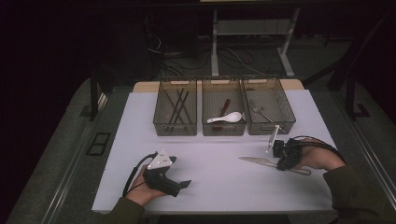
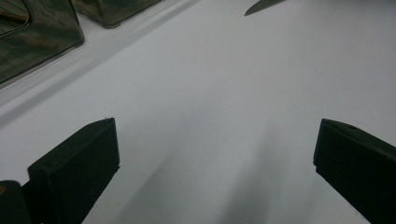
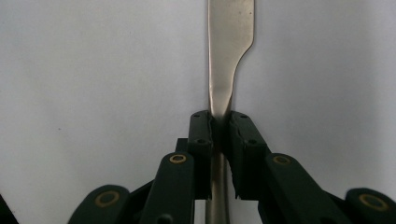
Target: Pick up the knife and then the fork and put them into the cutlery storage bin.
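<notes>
High view: knife (image 1: 268, 163) lay flat on the white table (image 1: 215, 186), near right, blade pointing left. Right claw (image 1: 282, 163) sat over its neck, probably for sorting into the far bins (image 1: 223, 113). Left claw (image 1: 184, 184) idled near left.
Left gripper view: jaws wide apart, nothing between.
Right gripper view: jaws clamped on the knife (image 3: 229, 56) at the neck, likely for a balanced lift.

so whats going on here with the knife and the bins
A person holds a gripper in each hand at a white table. The right gripper has its fingers closed on a table knife that lies flat on the table, near its handle. The left gripper rests open on the table. Three bins at the back hold chopsticks, spoons and a fork.
</notes>
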Demonstrator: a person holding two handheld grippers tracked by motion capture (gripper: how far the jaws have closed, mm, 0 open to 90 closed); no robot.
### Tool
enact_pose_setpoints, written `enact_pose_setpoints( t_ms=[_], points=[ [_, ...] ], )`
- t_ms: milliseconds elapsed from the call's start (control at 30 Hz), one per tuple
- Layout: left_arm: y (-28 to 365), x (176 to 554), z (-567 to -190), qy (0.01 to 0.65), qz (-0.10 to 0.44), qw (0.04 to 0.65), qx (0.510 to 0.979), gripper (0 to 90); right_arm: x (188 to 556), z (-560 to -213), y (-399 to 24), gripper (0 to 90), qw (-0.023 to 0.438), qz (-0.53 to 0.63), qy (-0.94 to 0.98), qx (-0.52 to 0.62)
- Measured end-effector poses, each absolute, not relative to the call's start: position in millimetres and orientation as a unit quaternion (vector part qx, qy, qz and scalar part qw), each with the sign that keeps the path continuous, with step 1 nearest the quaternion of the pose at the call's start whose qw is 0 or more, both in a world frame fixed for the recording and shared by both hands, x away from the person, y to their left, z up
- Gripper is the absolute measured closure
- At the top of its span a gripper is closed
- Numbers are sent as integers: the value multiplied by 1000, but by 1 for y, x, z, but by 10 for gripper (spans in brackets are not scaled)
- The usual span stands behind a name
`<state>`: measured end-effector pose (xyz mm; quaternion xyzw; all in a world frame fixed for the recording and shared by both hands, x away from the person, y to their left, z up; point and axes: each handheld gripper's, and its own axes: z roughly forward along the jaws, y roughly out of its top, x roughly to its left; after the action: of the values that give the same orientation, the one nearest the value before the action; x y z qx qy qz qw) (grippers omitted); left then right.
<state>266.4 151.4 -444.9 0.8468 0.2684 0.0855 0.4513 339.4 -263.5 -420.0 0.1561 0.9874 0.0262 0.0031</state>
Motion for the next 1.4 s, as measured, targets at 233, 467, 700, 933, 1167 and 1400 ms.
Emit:
enact_pose_setpoints(
  t_ms=[233, 467, 700, 933, 1167, 1400],
  points=[
    [152, 267, -445, 268, 86, 452, 846, 0, 340, -419, -267, 796, 2, 43, 985, 165],
    [152, 267, -445, 269, 86, 452, 846, 0, 343, -407, -278, 796, 9, 97, 977, 190],
    [151, 267, -445, 269, 86, 452, 846, 0, 344, -392, -292, 797, 30, 188, 955, 228],
    [151, 267, -445, 267, 84, 453, 846, 0, 343, -385, -303, 796, 38, 262, 922, 282],
    [152, 267, -444, 260, 85, 460, 845, 0, 341, -379, -317, 796, 47, 324, 889, 319],
    [153, 268, -444, 259, 87, 462, 844, 0, 340, -381, -328, 796, 50, 374, 857, 351]
  ],
)
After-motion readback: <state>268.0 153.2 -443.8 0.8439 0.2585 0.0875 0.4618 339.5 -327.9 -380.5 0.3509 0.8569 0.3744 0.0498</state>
